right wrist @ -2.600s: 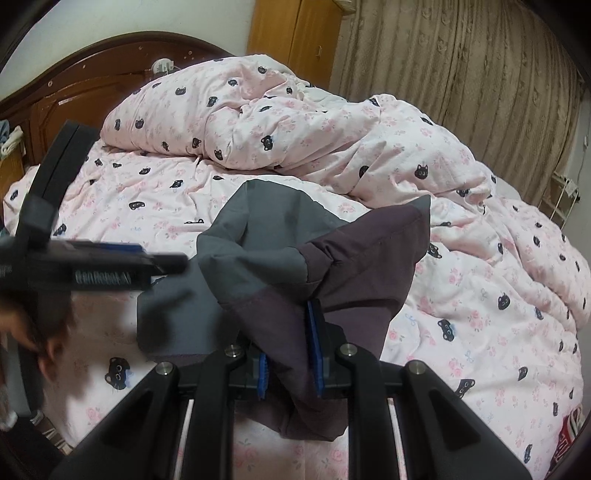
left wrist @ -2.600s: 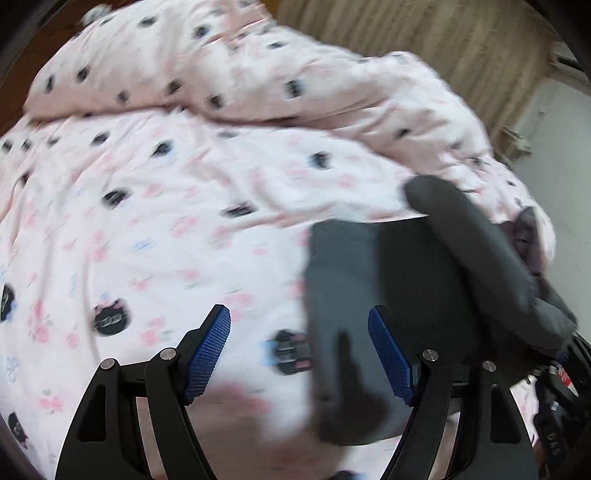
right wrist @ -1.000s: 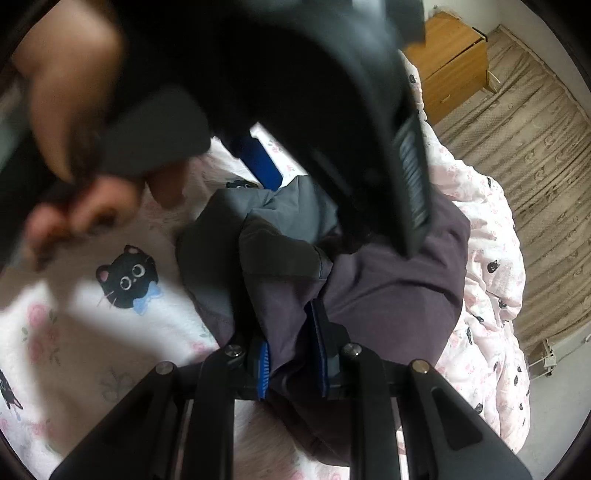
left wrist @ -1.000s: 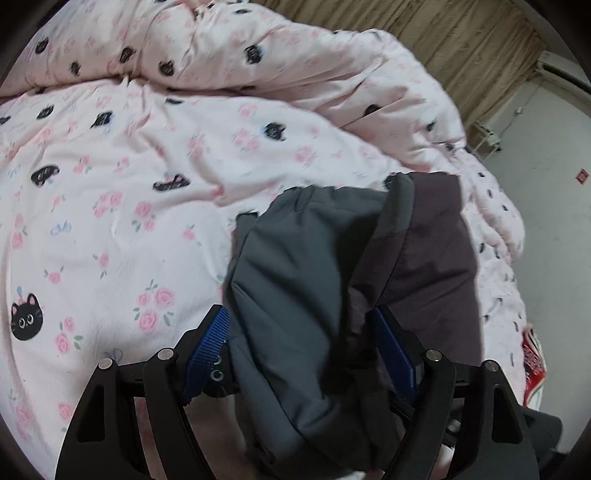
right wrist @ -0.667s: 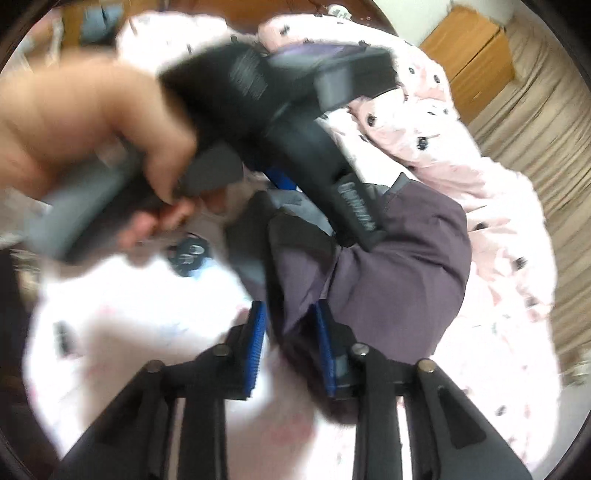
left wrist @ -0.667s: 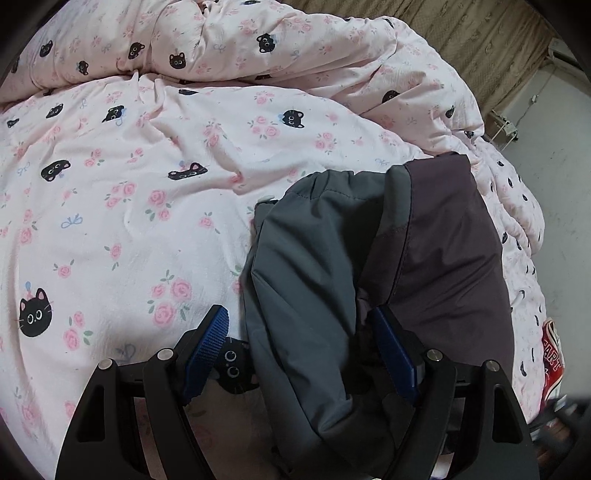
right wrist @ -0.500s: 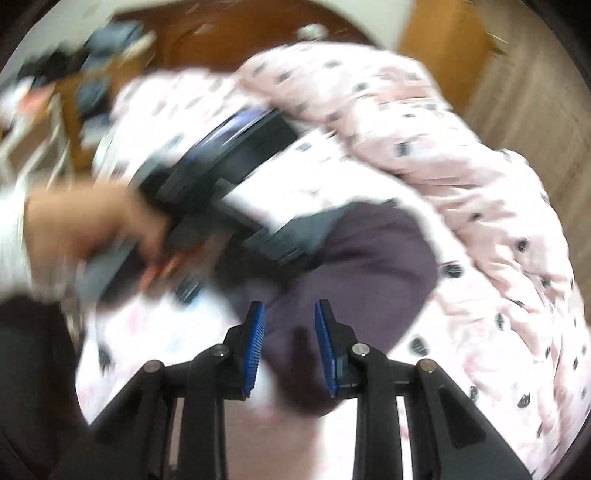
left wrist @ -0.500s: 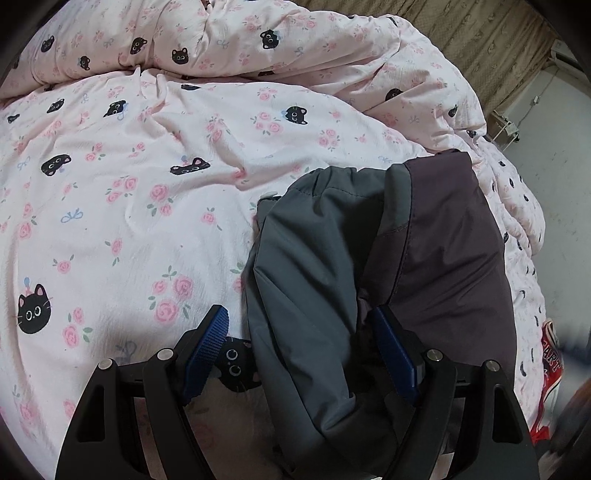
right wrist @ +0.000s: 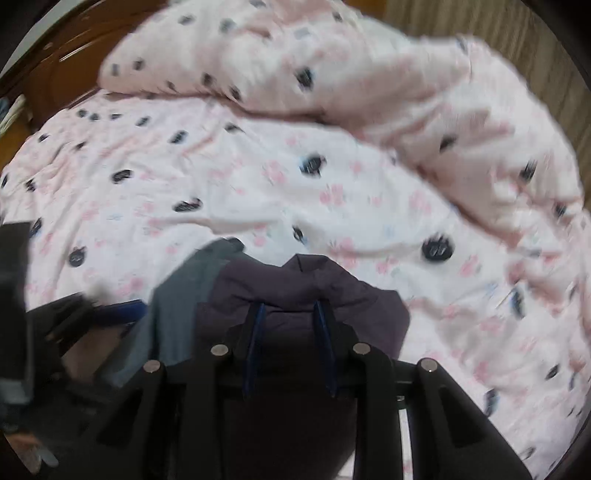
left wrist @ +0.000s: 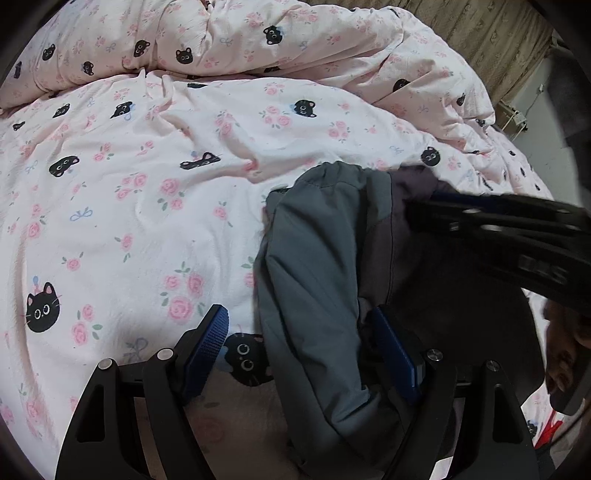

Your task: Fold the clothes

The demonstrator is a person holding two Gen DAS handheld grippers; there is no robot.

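Note:
A grey and dark purple garment (left wrist: 317, 280) lies bunched on the bed, and it shows in the right wrist view (right wrist: 295, 295) too. My left gripper (left wrist: 299, 339) is open, its fingers standing either side of the grey part. My right gripper (right wrist: 288, 325) has its jaws partly apart with the purple cloth between the pads; the view is blurred. The right gripper's black body (left wrist: 509, 232) reaches over the purple part in the left wrist view.
A pink sheet with black cats and roses (left wrist: 147, 206) covers the bed. A bunched pink duvet (left wrist: 295, 40) lies along the far side. A wooden headboard (right wrist: 62, 62) is at the upper left. A beige curtain (left wrist: 498, 33) hangs behind.
My right gripper let go of the purple cloth, swung away, and has come back over the garment's far end. My left gripper stayed open around the grey part.

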